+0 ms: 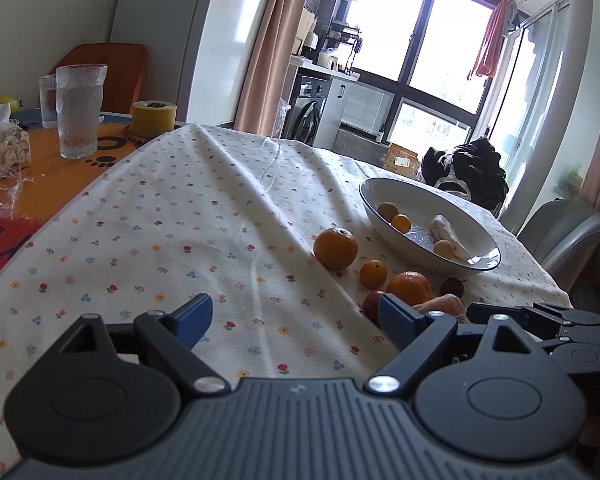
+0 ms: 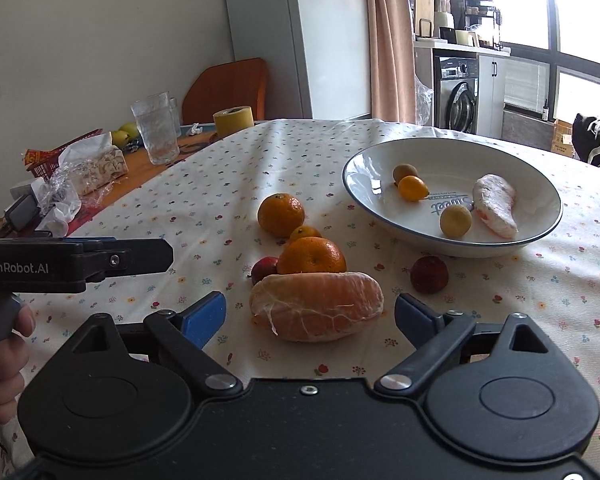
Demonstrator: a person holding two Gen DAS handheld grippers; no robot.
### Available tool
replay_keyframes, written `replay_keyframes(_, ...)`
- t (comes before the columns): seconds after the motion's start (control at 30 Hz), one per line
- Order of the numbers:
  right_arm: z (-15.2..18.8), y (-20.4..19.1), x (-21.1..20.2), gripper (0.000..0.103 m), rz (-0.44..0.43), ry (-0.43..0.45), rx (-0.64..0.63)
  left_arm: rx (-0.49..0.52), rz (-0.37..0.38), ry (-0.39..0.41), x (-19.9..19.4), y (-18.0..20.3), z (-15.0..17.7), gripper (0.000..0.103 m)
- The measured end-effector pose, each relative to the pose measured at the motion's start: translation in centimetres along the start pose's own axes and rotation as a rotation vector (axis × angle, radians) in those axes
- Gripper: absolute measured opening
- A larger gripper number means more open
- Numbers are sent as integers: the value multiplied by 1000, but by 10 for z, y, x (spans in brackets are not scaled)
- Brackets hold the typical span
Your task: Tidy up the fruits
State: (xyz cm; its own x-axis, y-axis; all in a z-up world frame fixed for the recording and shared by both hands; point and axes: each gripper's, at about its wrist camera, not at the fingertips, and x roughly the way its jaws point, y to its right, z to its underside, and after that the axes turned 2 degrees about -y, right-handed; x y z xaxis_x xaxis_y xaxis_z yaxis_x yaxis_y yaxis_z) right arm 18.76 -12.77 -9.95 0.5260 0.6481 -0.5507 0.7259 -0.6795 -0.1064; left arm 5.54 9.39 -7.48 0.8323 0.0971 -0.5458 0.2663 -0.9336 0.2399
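Floral tablecloth (image 2: 228, 184) carries bowl (image 2: 548, 224), oranges (image 2: 281, 215), peeled segment (image 2: 316, 306)

place: home, dining corner open to a kitchen and balcony
table: flowered cloth (image 2: 204, 184), bowl (image 2: 380, 160) of fruit, drinking glass (image 2: 156, 132), tissue pack (image 2: 96, 168)
kitchen: washing machine (image 2: 458, 94) under a counter, fridge (image 2: 300, 40), cutting board (image 2: 424, 4) on a shelf
windows: pink curtain (image 2: 392, 40), towel (image 1: 490, 40) hung on a drying rack
seating: orange chair (image 2: 228, 88), grey chair (image 1: 560, 232)

Glossy ceramic bowl (image 2: 380, 216), matt floral cloth tablecloth (image 2: 220, 200); textured glass tumbler (image 2: 156, 132), matt blk plastic tool (image 2: 310, 316)
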Motion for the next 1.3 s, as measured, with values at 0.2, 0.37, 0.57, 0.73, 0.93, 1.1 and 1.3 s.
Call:
replay_keyframes(0.2, -2, -16, 11, 91, 67, -4, -41, -25, -20, 4, 2, -10, -2, 89)
replay_keyframes(0.37, -1, -22, 20, 88, 120, -25, -51, -37, -25, 2, 3, -14, -1, 89)
replay_keyframes(0.57, 2, -23, 25, 80, 148, -39, -50, -43, -32, -4, 5, -15, 0, 89)
replay_keyframes(0.73, 2, -23, 24, 73, 155, -38, -66, -28, -21, -7, 6, -10, 0, 89)
replay_keyframes(0.93, 1, -14, 16, 71, 129, -24, -39, -13, -21, -12, 10, -3, -1, 89)
replay_keyframes(1.1, -3, -6, 7, 71, 134, 5, -26, 4, -16, -15, 15, 5, -3, 89)
replay_keyframes(1.3, -8, 8, -6, 71, 148, 44, -8, 28, -5, 5, 18, 15, -7, 88)
